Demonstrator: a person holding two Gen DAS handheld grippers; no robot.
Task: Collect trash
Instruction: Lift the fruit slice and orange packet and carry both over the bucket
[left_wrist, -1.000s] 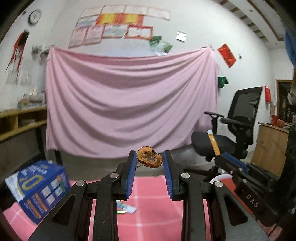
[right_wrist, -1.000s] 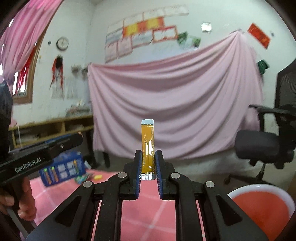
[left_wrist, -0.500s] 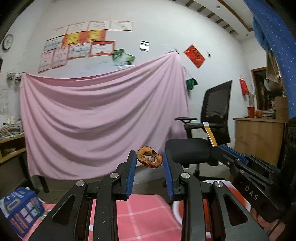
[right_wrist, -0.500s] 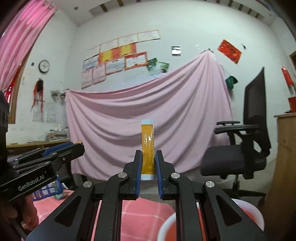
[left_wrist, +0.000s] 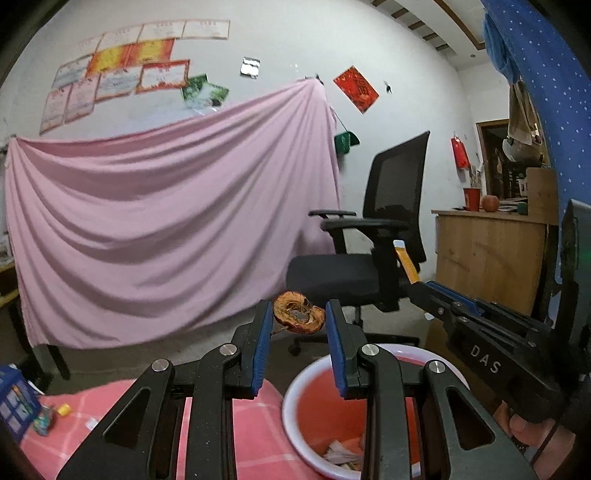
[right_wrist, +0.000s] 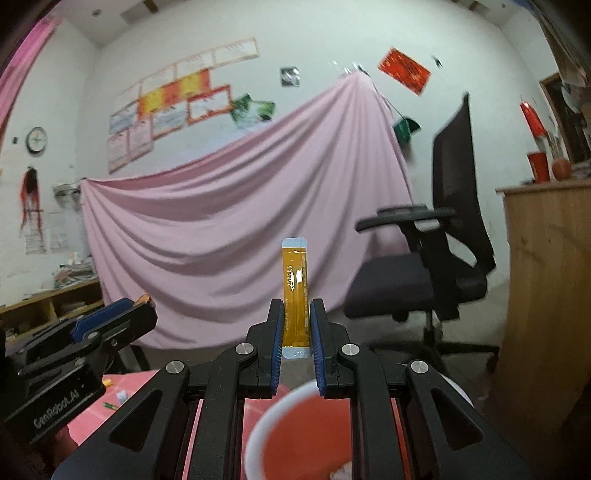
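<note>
Left gripper (left_wrist: 298, 319) has its blue pads clamped on a dried, browned slice of fruit (left_wrist: 298, 316), a wrinkled ring with a dark centre, held level between the fingertips above the near rim of a red basin (left_wrist: 295, 391) with a white edge. Right gripper (right_wrist: 296, 321) is pressed together on a thin orange sachet (right_wrist: 294, 291) with pale sealed ends and small printed digits; the sachet stands upright between the pads, over the same red basin (right_wrist: 258, 435).

In the left wrist view the basin sits past the right edge of the table's pink checked cloth (left_wrist: 122, 406), and crumpled paper scraps (left_wrist: 341, 448) lie in its bottom. That view also shows a blue box (left_wrist: 14, 402) and small wrappers (left_wrist: 48, 419) near the cloth's left edge, and the right gripper (left_wrist: 413, 280) from the side with the sachet's tip sticking up. The right wrist view shows the left gripper (right_wrist: 144, 302) at its left, a wall clock (right_wrist: 36, 139), and little of the basin's inside. Both views show a pink sheet (left_wrist: 166, 221) hung on the wall and a black office chair (left_wrist: 369, 258).
</note>
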